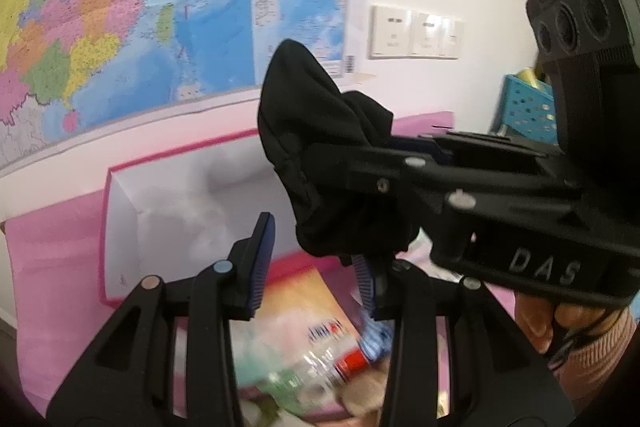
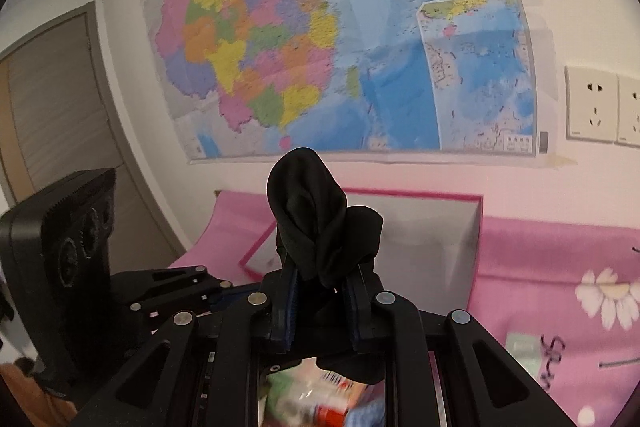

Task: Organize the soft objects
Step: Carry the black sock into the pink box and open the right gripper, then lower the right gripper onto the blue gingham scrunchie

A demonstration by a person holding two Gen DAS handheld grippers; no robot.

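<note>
The wall map (image 2: 340,39) fills the background, with wall sockets (image 1: 416,31) to its right. Below it a pink cloth (image 2: 560,255) with a daisy print covers the surface, and on it stands an open pink-edged box (image 1: 168,211), white inside and apparently empty.

The black cloth (image 2: 320,227), the item under handling, is held aloft just in front of the box. The right gripper (image 2: 322,311) is clenched on its gathered lower part; the bunched top stands free above the pads. The left gripper (image 1: 316,271) sits just beside and below it. Its jaws are part closed with a visible gap; the cloth overlaps its right finger (image 1: 366,285), but contact cannot be confirmed, and nothing lies between the pads.

Assessment: the cloth is light, limp and non-fragile. It will sag and unfold if taken by an edge. A hold on the bunched mass is judged most secure.

A blurred bottle (image 1: 320,375) and packets lie beneath.
</note>
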